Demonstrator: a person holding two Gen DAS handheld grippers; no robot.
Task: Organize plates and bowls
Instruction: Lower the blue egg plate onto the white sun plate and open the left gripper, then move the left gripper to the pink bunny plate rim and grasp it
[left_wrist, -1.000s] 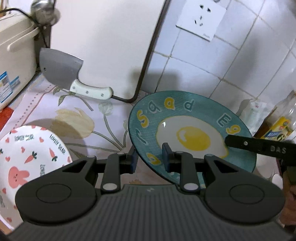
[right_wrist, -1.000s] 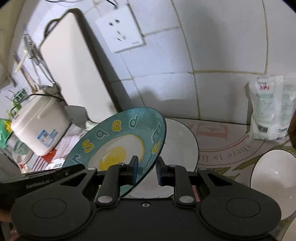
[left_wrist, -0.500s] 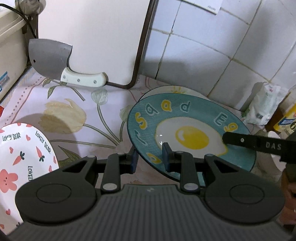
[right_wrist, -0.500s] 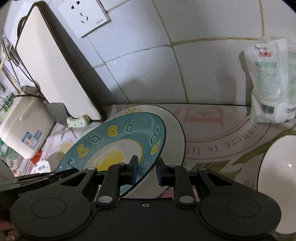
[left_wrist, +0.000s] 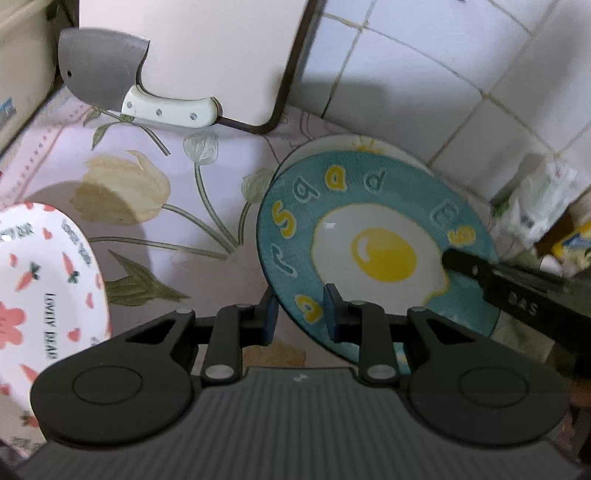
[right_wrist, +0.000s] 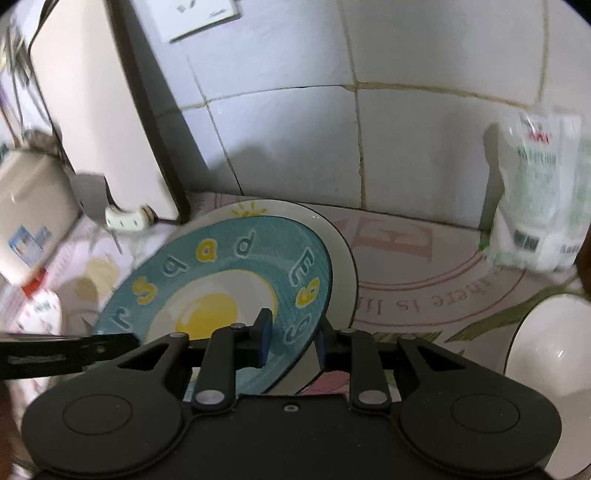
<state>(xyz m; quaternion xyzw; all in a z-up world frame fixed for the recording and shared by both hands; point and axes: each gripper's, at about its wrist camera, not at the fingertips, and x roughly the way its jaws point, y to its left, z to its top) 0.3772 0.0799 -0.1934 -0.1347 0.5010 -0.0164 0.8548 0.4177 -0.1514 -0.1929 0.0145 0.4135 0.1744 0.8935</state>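
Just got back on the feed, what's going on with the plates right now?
A person is holding the teal fried-egg plate by opposite rims with both claws, over a white plate on the counter. The left claw grips the near rim. The right claw is opening, with the rim between its pads. The carrot-print plate and a white bowl sit off to either side.

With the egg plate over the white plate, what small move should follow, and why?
Probably open the left gripper too. The teal egg plate lies low over the white plate. The right gripper is opening around its rim while the left pads clamp the opposite edge.
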